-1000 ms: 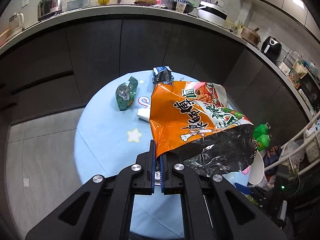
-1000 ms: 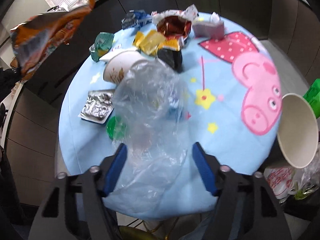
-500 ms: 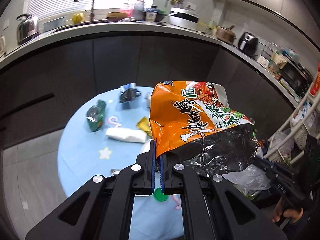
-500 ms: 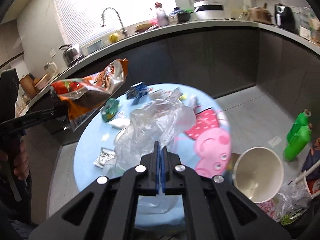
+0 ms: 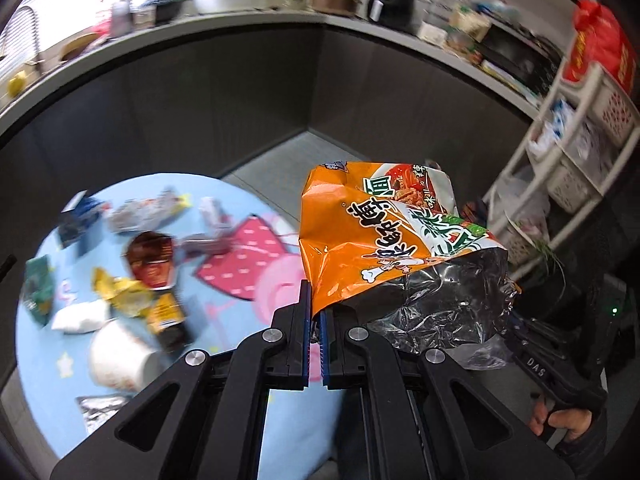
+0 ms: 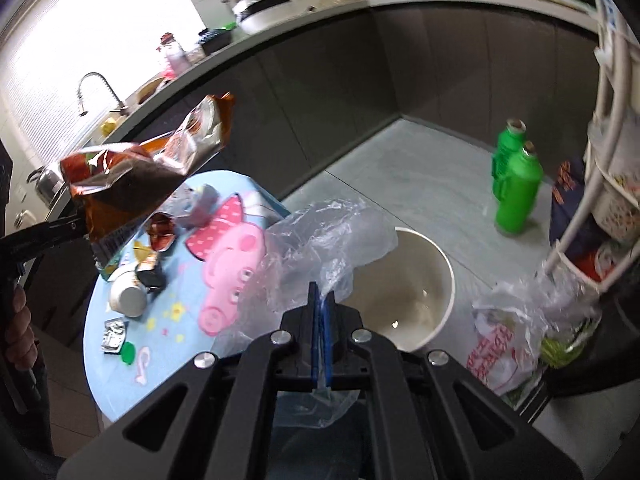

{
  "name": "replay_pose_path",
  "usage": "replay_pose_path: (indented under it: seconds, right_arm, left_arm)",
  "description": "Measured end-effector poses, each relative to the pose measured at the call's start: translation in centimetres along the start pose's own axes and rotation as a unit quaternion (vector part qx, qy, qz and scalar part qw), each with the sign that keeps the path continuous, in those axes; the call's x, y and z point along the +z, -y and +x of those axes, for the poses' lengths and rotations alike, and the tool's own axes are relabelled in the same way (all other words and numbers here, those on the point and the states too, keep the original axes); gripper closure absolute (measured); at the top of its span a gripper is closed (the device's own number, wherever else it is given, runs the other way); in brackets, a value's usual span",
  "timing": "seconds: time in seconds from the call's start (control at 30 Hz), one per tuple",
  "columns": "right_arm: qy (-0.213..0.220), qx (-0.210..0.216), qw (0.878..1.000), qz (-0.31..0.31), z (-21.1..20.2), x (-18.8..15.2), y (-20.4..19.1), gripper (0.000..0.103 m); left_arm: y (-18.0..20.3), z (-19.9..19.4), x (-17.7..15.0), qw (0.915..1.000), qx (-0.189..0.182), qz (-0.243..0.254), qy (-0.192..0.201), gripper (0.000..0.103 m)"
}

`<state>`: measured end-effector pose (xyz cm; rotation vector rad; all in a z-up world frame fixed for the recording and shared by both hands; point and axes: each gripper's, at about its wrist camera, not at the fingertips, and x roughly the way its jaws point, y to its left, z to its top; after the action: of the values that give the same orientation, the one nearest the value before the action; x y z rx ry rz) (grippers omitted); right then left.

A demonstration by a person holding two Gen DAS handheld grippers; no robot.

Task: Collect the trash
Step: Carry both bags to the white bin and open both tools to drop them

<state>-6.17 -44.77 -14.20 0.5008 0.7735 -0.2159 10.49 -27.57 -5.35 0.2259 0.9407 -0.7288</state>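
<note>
Orange noodle wrapper hangs pinched in the left hand-held gripper, at 1 o'clock of the littered round worktop. Right hand-held gripper pinches a clear plastic bag beside a white bucket at 3 o'clock.

A kitchen is shown, lined by dark cabinet fronts beneath a long grey counter that is bent around a corner. A window with pale blinds is seen behind the counter, and bright daylight is let in through it. A curved tap is mounted below the window. Pots and small appliances are crowded along the counter, though most are blurred. The floor is laid with grey tiles. A white rack of baskets is stood beside the cabinets, well apart from the tabletop's edge.
</note>
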Motion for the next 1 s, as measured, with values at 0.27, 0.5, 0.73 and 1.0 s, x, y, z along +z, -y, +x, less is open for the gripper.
replay_pose_path:
  seconds: [0.27,0.5,0.73,1.0]
  right_arm:
    - [-0.053,-0.010,0.998,0.045,5.3,-1.9,5.6,0.099]
    - [-0.082,-0.009,0.995,0.059,8.6,-2.6,8.2,0.098]
    - [-0.095,-0.015,0.994,0.044,10.8,-2.3,8.6,0.092]
    - [-0.084,-0.029,0.996,0.006,11.0,-2.1,7.5,0.037]
  left_arm:
    - [7.2,12.4,-0.2,0.9960,-0.030,0.045,-0.072,0.100]
    - [8.6,19.9,-1.5,0.9898,-0.006,0.049,-0.134,0.099]
    - [9.4,22.2,-1.2,0.9905,0.009,0.058,-0.125,0.082]
    - [8.6,20.1,-0.7,0.9954,0.019,0.045,-0.082,0.054]
